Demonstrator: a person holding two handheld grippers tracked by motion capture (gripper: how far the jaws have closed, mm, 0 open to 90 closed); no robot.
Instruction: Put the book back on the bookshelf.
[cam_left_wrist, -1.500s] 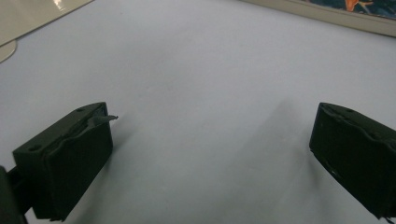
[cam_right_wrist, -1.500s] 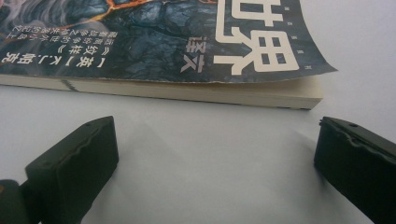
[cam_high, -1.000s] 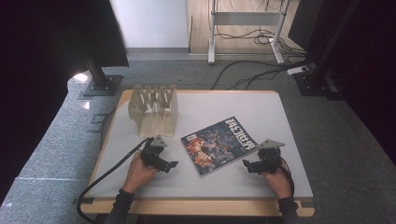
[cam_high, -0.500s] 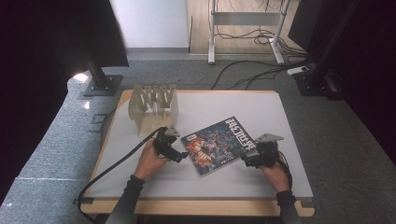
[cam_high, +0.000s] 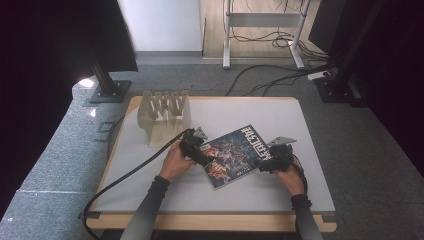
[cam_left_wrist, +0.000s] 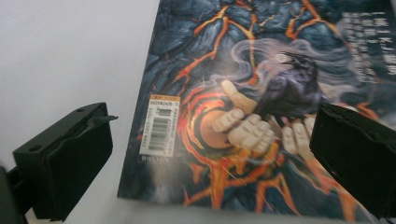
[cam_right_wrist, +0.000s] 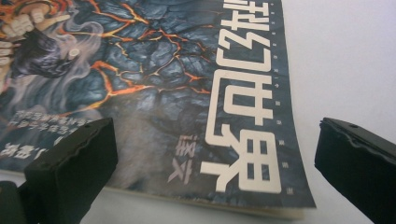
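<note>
I have both grippers down at the magazine (cam_high: 234, 156), which lies flat on the white worktop (cam_high: 250, 112): my left gripper (cam_left_wrist: 210, 154) has its fingers (cam_left_wrist: 70, 158) spread wide, one off the cover's edge over bare worktop and the other above the printed hand and raven. My right gripper (cam_right_wrist: 219, 168) also has its fingers (cam_right_wrist: 74, 163) apart, straddling the corner with the big white title lettering, nothing clamped. A wooden rack (cam_high: 164, 116) stands beyond my left fingers.
</note>
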